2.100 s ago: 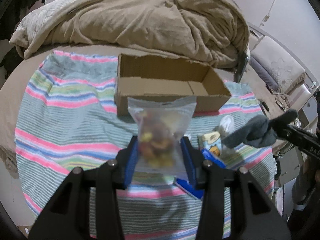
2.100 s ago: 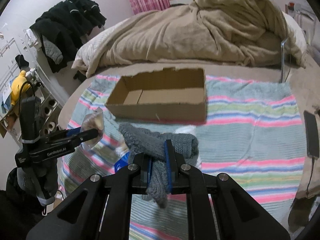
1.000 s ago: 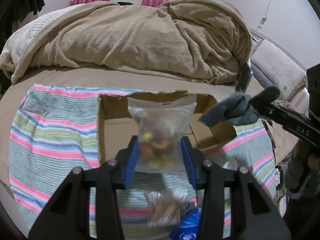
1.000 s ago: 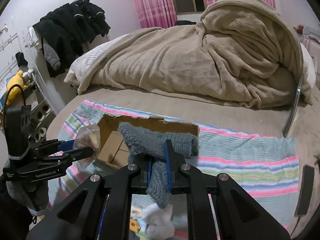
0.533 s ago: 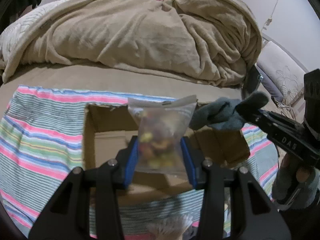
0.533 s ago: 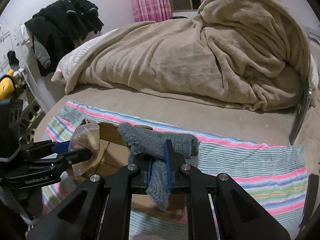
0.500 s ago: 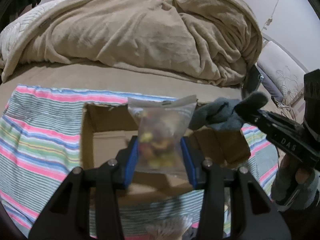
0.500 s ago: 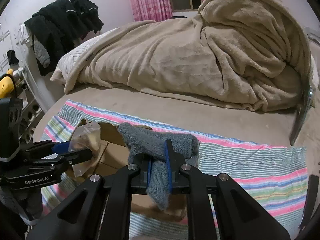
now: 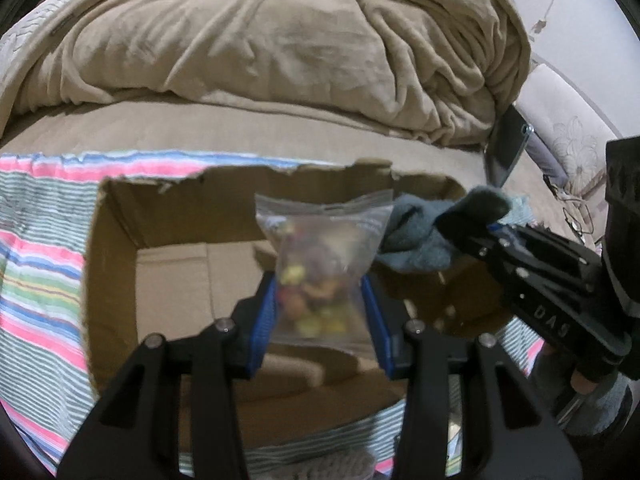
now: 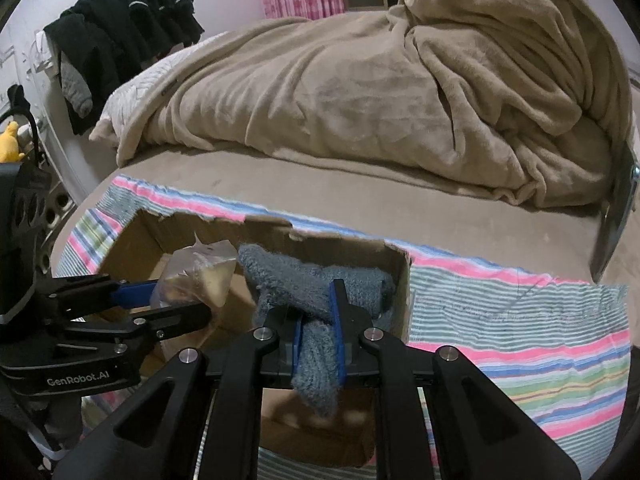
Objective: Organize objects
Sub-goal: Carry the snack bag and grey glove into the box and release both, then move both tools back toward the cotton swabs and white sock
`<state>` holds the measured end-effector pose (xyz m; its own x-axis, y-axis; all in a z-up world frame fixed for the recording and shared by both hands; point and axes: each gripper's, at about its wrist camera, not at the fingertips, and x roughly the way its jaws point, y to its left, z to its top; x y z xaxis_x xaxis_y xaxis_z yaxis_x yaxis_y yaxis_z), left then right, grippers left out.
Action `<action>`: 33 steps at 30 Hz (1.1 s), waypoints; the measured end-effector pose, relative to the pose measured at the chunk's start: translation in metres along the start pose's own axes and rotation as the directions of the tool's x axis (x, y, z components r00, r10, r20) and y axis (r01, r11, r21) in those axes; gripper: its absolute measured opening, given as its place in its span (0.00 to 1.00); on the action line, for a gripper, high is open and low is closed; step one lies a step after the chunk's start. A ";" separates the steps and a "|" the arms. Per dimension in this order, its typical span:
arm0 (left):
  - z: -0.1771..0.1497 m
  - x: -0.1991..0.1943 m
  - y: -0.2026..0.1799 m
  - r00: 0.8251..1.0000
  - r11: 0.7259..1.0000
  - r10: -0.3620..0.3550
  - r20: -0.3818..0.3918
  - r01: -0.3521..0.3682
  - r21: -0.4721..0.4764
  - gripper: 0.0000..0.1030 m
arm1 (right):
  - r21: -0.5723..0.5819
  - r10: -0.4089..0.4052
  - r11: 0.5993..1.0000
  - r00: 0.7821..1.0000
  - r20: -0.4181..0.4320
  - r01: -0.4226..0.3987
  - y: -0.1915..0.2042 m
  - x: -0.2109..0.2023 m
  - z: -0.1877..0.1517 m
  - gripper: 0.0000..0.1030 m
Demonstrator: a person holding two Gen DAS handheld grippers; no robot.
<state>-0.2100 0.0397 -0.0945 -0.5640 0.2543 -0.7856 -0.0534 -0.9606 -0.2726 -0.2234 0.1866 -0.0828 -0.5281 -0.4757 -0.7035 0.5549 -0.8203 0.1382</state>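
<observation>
Our left hand-held gripper [image 9: 318, 312] clenches a clear snack bag [image 9: 322, 260] above the open cardboard box [image 9: 120, 280]; beside it our right hand-held gripper [image 10: 318, 330], jaws just starting to part, still pinches a grey sock [image 10: 316, 292] over the same box on the striped cloth [image 10: 520, 328], beige blanket [image 10: 380, 80] beyond
</observation>
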 end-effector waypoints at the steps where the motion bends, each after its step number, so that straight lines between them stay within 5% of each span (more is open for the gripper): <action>1: -0.001 0.002 0.000 1.000 1.000 0.002 -0.007 -0.002 -0.003 0.43 | -0.003 -0.002 1.000 1.000 -0.005 0.002 0.001 0.002 -0.003 0.15; 11: -0.011 0.003 -0.001 0.998 1.000 0.018 -0.054 -0.018 -0.005 0.49 | 0.051 0.058 0.997 0.998 -0.039 -0.056 0.003 -0.003 -0.022 0.38; 33: -0.041 -0.066 -0.006 0.999 1.000 0.031 0.017 -0.031 0.005 0.57 | 0.091 0.038 0.995 0.998 -0.039 -0.034 0.017 -0.060 -0.048 0.56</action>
<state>-0.1384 0.0336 -0.0637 -0.5790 0.2227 -0.7843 -0.0398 -0.9685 -0.2456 -0.1513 0.2167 -0.0718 -0.4808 -0.4937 -0.7246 0.5117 -0.8291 0.2254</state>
